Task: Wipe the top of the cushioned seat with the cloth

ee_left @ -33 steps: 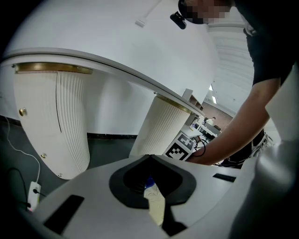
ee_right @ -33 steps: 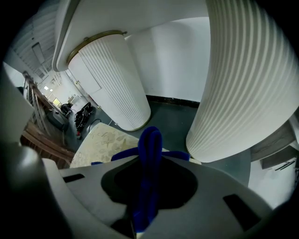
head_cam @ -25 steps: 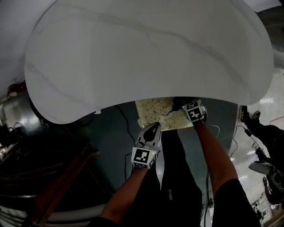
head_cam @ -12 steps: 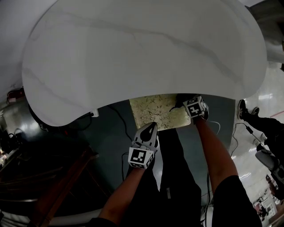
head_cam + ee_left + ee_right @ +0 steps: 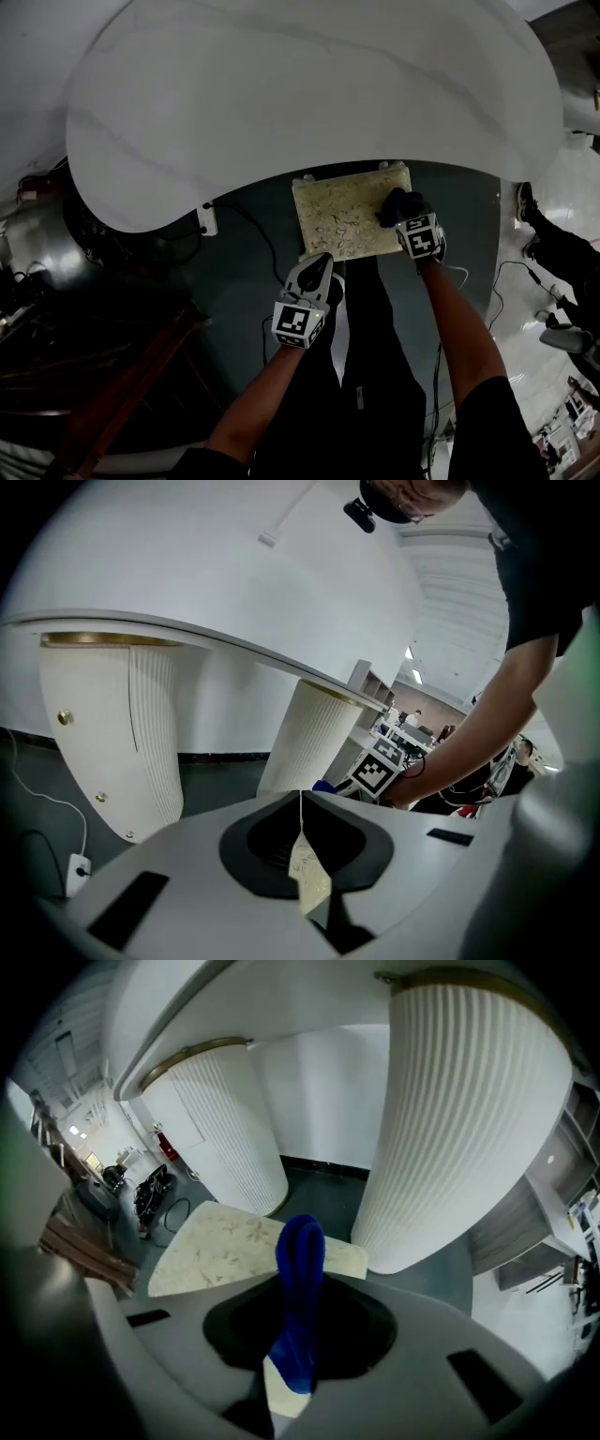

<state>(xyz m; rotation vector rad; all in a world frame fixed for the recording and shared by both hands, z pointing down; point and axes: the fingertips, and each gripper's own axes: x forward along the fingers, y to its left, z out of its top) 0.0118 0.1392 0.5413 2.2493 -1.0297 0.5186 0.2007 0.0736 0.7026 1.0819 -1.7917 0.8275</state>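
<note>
The cushioned seat (image 5: 342, 216) is a cream, leaf-patterned square on the dark floor, just in front of the table's edge. My right gripper (image 5: 401, 212) is over the seat's right part, shut on a blue cloth (image 5: 397, 202) that rests on the cushion. In the right gripper view the cloth (image 5: 300, 1269) stands bunched between the jaws, with the seat (image 5: 220, 1246) beyond them. My left gripper (image 5: 322, 267) hovers near the seat's front edge. Its jaws are shut with nothing in them (image 5: 301, 803), and a sliver of the seat (image 5: 310, 881) shows under them.
A big white marble tabletop (image 5: 309, 94) overhangs the far side of the seat, on fluted white pedestals (image 5: 464, 1119). A power strip with a cable (image 5: 208, 221) lies on the floor to the left. Dark wooden furniture (image 5: 131, 375) stands at the lower left. Another person's legs (image 5: 558, 258) are at the right.
The seat, earlier half hidden under the table's edge, now shows whole. My right gripper with the cloth has moved from the front right corner farther onto the cushion. The left gripper has hardly shifted.
</note>
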